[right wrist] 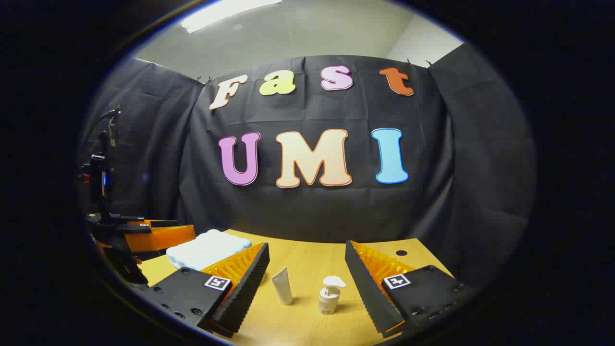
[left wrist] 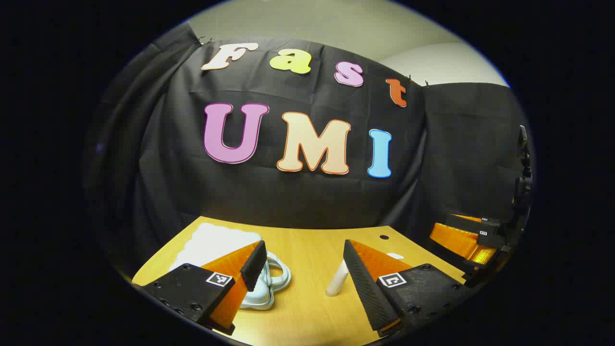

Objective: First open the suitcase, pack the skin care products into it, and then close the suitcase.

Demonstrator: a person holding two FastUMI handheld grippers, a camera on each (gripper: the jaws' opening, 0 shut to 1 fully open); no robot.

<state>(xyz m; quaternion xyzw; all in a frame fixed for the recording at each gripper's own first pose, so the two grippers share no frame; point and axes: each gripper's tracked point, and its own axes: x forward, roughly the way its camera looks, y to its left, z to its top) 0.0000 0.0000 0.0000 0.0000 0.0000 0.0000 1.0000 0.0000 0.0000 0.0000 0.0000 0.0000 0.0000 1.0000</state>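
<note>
The suitcase (right wrist: pixel 207 249), a small pale-blue shell with a scalloped lid, lies closed at the left of the worktop (right wrist: pixel 307 312); its looped handle (left wrist: pixel 276 276) faces forward. It is judged light, rigid and smooth, likely to slide, so it is best steadied while the lid edge is lifted. The tube (right wrist: pixel 283 287) and pump bottle (right wrist: pixel 329 295) stand upright, near each other, both judged light and easily toppled. The left gripper (left wrist: pixel 304 274) and right gripper (right wrist: pixel 307 276) are spread wide, holding nothing. Nothing blocks the suitcase.
</note>
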